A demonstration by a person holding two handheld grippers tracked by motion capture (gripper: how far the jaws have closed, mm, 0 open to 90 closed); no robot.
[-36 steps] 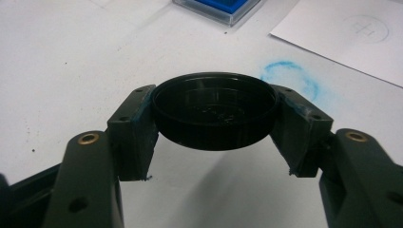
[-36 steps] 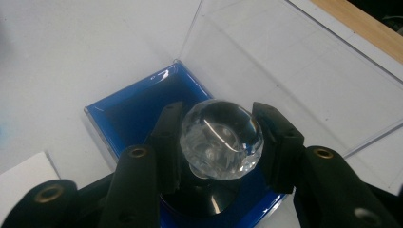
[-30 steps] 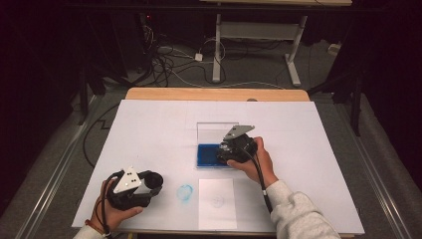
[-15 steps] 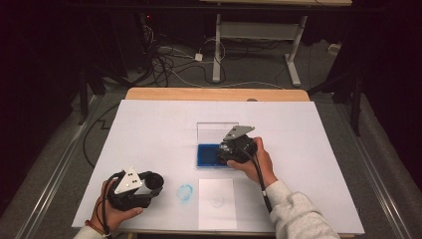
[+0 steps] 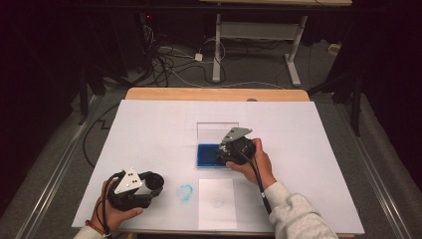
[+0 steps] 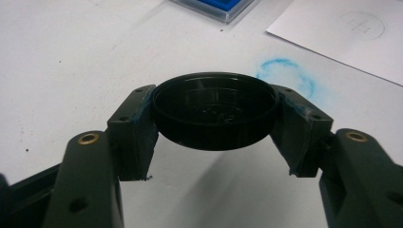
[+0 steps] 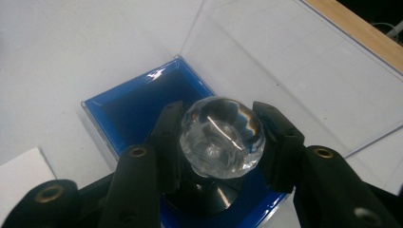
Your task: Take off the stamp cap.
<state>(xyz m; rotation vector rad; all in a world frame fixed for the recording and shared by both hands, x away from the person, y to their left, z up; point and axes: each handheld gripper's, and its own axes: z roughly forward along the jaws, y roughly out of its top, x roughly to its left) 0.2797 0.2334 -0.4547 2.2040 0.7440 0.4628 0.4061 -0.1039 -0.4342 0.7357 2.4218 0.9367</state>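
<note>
A stamp with a clear faceted knob (image 7: 221,129) and a black base stands on the blue ink pad (image 7: 135,102) of an open clear case. My right gripper (image 7: 222,137) is shut on the knob. From above, this gripper (image 5: 226,153) sits over the ink pad (image 5: 205,155) at mid-table. Near the front left edge, my left gripper (image 5: 156,183) is shut on a round black cap (image 6: 215,110), which it holds a little above the table, hollow side up.
The case's clear lid (image 5: 217,130) stands open behind the pad. A white sheet (image 5: 216,203) with a faint printed circle lies at the front centre. A blue ink smudge (image 5: 184,192) marks the white table cover beside it. The table's wooden edge (image 5: 214,94) runs along the back.
</note>
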